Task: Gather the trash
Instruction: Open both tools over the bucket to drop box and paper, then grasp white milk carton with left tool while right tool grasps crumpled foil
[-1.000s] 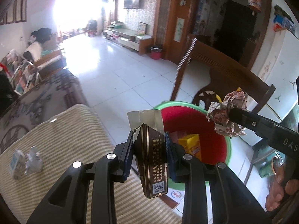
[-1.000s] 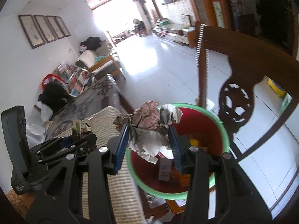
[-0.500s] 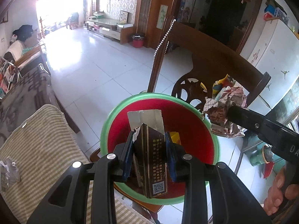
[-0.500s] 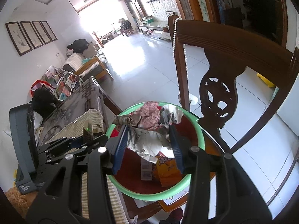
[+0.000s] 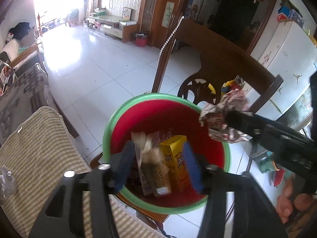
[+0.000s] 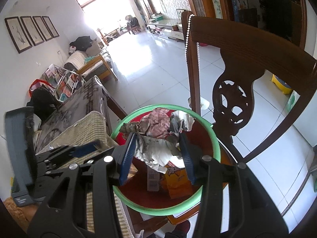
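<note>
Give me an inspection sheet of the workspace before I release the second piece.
Surface: striped cloth beside the basin; a bit of crumpled foil lies on it.
Job's things: red basin with green rim on a wooden chair; dark pack, blurred, in the basin between the open left jaws; yellow box inside; paper wad above the basin.
Clutter: magazines rack far left.
Grippers: left gripper open over the basin; right gripper shut on the wad.
Cables: nothing seen; a bead string hangs on the chair.
Surroundings: tiled floor, fridge.
</note>
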The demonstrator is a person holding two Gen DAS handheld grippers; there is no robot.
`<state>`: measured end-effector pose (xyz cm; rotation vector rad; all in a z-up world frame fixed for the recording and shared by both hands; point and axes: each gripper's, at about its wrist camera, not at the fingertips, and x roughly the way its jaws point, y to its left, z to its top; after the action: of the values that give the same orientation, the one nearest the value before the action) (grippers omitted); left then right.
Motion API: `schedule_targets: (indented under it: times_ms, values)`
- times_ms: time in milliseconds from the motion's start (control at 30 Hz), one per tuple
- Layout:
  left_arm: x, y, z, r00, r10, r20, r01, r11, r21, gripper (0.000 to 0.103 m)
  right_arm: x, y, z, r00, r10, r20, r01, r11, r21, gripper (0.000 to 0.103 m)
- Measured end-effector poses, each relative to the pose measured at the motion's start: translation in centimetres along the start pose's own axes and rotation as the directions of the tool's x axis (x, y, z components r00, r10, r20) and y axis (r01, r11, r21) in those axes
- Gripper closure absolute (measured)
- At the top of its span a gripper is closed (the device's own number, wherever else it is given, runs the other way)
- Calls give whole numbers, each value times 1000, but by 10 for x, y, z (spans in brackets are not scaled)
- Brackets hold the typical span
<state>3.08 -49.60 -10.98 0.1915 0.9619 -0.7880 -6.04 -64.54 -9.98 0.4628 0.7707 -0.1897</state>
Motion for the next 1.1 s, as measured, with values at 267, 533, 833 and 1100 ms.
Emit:
schedule_targets:
  times_ms: [267, 533, 833, 1100]
  values:
    - [-46, 36, -16, 996, 60, 70, -58, 998, -36, 33, 23, 18, -7, 1000, -3, -28, 5, 999, 44, 32]
    - [-92, 137, -56, 964, 252, 85, -229, 950, -211, 28, 28, 86, -12, 998, 54, -19, -54, 998, -20, 25]
    - [-148, 299, -119, 846, 533, 1, -511, 812, -282, 28, 50, 182, -31, 989, 126, -77, -133, 987, -94, 24]
    - [-154, 400, -125, 872, 484, -71, -483, 875, 19, 24, 86, 278, -61, 970, 184, -161, -207, 969, -137, 23]
